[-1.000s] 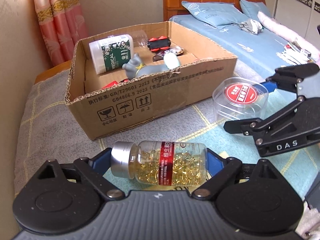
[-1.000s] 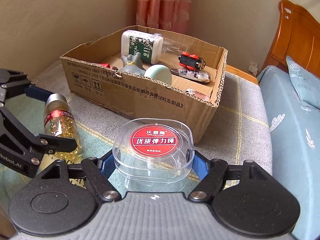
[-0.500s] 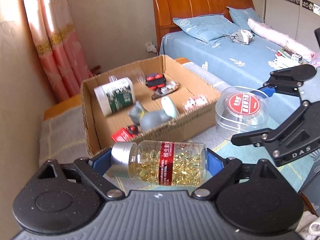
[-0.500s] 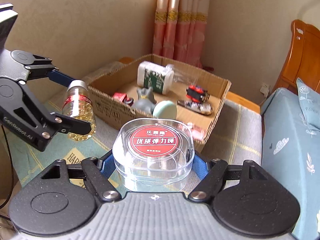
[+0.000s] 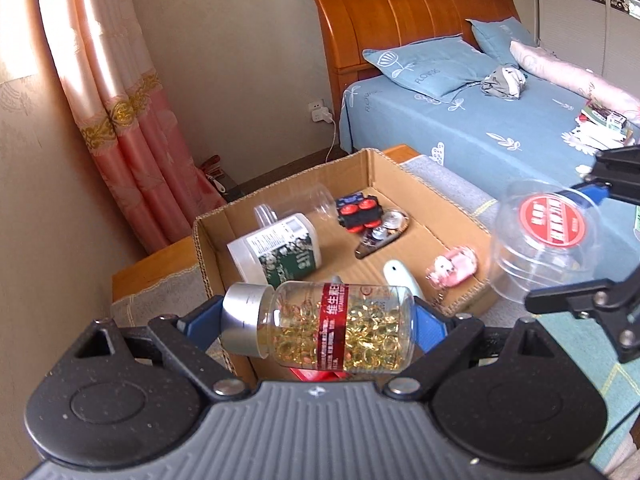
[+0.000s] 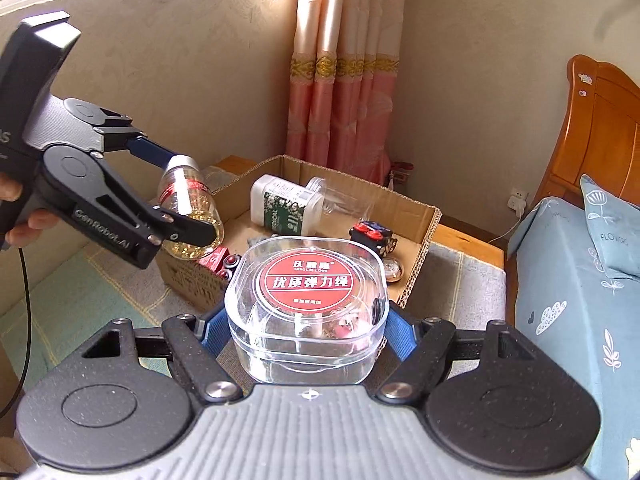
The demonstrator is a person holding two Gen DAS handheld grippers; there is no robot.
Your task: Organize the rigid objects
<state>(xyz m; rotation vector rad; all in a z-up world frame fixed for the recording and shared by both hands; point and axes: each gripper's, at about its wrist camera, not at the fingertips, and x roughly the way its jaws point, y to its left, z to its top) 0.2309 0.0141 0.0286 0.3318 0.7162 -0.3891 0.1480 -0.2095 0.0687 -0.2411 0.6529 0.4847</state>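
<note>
My left gripper [image 5: 318, 322] is shut on a clear capsule bottle [image 5: 320, 326] with a silver cap and red label, held sideways above the near edge of the cardboard box [image 5: 404, 172]. The same bottle [image 6: 188, 212] shows in the right wrist view, over the box's left end. My right gripper [image 6: 306, 330] is shut on a clear plastic case with a round red label [image 6: 308, 280], held in the air just in front of the box [image 6: 424, 240]. In the left wrist view that case [image 5: 540, 240] hangs at the right of the box.
The box holds a white and green jar [image 5: 280, 256], an empty clear jar [image 5: 316, 200], a red and black toy [image 5: 358, 212], a watch [image 5: 382, 234], a pink figure [image 5: 454, 270] and more. A bed [image 5: 500, 128] lies to the right, pink curtains [image 5: 132, 132] behind.
Both grippers rose with their loads and moved toward the box. The bottle now hangs over the box's near edge, and the box's inside shows from higher up.
</note>
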